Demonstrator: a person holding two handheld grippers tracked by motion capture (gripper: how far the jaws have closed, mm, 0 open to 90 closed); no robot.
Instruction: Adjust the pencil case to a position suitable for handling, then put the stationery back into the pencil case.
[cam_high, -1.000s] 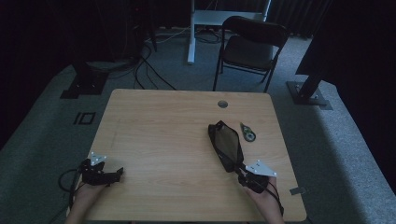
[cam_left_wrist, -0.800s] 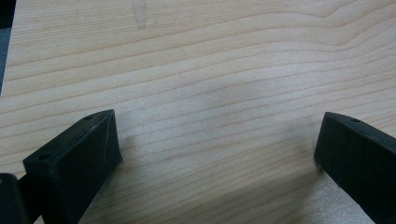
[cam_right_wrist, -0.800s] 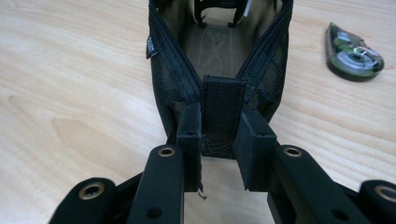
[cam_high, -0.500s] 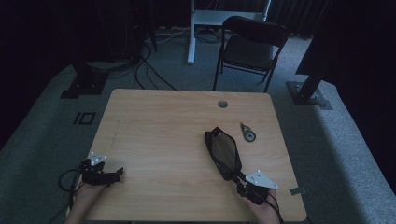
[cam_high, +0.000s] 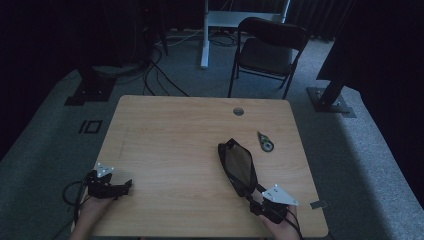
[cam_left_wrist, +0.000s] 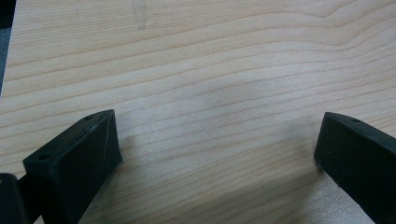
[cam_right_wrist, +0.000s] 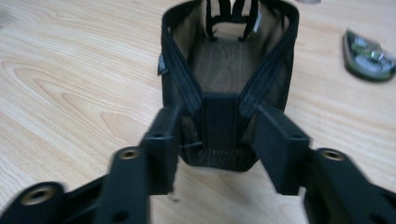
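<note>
Black mesh forms the pouch (cam_high: 238, 166), which lies on the right half of the tabletop (cam_high: 175, 130). The right tool (cam_high: 256, 198) has it by the near end. Compared with the frame one second earlier, the right tool sits closer to the near edge and the pouch has shifted with it, toward the person and slightly leftward. The left tool (cam_high: 124, 186) has not moved; it rests at the near left corner, well apart from the pouch.

Judgement: the pouch is being dragged toward the person, so the grip is secure enough to move it, and the drag looks to be in progress rather than finished.

The right gripper view shows the grip in detail: the two jaws stand partly closed on either side of the pouch's (cam_right_wrist: 219, 93) central webbing strap, pressing the mesh wall between them. It also shows the pouch mouth open, with wood grain visible through the mesh. A small greenish item (cam_right_wrist: 369, 52) lies just beside the pouch to the right; the high view places it (cam_high: 265, 141) farther up the tabletop.

The left gripper view shows the jaws spread wide over bare wood, holding nothing.
</note>
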